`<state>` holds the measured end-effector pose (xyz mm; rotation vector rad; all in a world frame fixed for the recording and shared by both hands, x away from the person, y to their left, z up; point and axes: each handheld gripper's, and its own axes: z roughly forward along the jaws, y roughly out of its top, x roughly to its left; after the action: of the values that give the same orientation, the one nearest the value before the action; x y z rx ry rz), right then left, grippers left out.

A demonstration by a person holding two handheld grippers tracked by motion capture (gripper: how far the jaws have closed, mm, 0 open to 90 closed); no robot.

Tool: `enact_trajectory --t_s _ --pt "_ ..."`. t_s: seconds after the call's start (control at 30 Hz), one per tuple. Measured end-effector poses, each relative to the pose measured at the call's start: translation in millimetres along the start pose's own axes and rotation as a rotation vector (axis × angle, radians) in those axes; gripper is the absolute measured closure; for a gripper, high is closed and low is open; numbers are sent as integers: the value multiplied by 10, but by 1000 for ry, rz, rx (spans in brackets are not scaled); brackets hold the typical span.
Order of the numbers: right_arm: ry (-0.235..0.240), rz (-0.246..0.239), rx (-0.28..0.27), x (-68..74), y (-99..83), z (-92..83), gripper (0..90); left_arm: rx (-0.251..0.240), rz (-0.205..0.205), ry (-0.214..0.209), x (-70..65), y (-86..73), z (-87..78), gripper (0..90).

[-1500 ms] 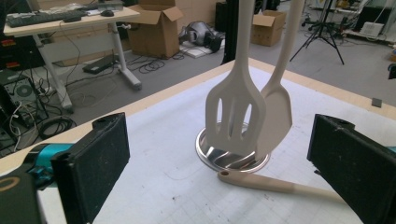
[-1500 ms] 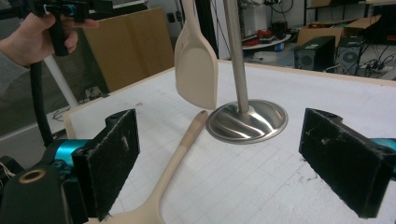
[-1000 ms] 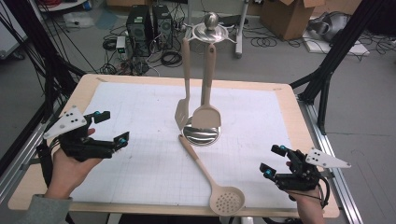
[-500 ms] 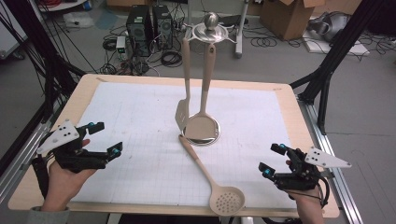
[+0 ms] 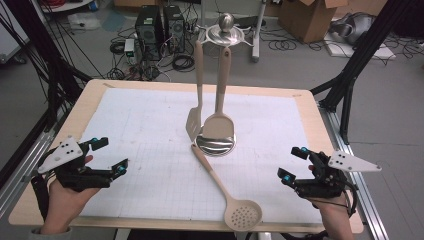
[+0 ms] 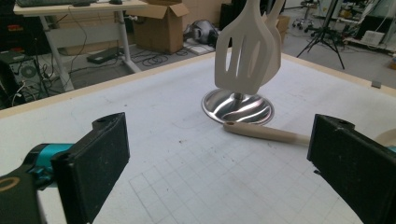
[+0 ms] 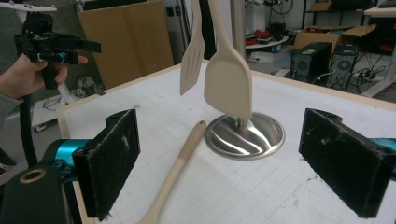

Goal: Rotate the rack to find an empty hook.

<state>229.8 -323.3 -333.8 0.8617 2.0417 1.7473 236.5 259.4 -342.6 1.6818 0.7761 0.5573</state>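
A steel utensil stand [image 5: 216,144] rises mid-table, with a round base [image 6: 238,107] [image 7: 246,135] and a top knob. Two beige utensils hang from it: a slotted turner [image 5: 195,120] [image 6: 240,51] [image 7: 191,60] and a plain spatula [image 5: 218,125] [image 7: 229,84]. A beige perforated spoon [image 5: 227,192] lies on the white mat in front of the base, handle [image 6: 266,133] [image 7: 175,172] toward the stand. My left gripper [image 5: 109,156] is open near the front left, held above the mat. My right gripper [image 5: 293,165] is open at the front right. Nothing sits between either pair of jaws.
A white gridded mat [image 5: 150,140] covers the wooden table [image 5: 90,95]. Beyond the table's far edge, computer cases [image 5: 160,25], cables and cardboard boxes [image 5: 310,17] stand on the floor. Black frame legs [image 5: 350,75] stand at the right.
My left gripper has drifted back toward the front-left corner and lower in the high view. The right gripper and the utensils have stayed in place.
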Motion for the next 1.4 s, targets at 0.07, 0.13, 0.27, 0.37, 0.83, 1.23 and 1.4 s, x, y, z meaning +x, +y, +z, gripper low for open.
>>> enact_trajectory --t_s 0.07,0.13,0.27,0.37,0.83,1.23,1.4 --pt "1 -8 10 19 112 7 115 -4 -6 4 11 -5 -20 62" --pt "6 -19 8 41 232 13 130 -7 -10 8 18 -10 -42 62" --pt "16 -21 -18 48 465 29 140 -4 -13 12 34 -17 -74 62" --pt "13 -27 -25 51 619 66 142 -8 -9 12 31 -11 -92 62" --pt "9 -37 -3 21 1137 362 152 -10 -24 13 56 -50 -172 62" --pt "-2 -83 -36 13 1487 527 415 -16 -38 10 81 -76 -194 62" --pt "-19 -118 -17 40 1636 597 519 -9 -42 8 93 -94 -187 62"
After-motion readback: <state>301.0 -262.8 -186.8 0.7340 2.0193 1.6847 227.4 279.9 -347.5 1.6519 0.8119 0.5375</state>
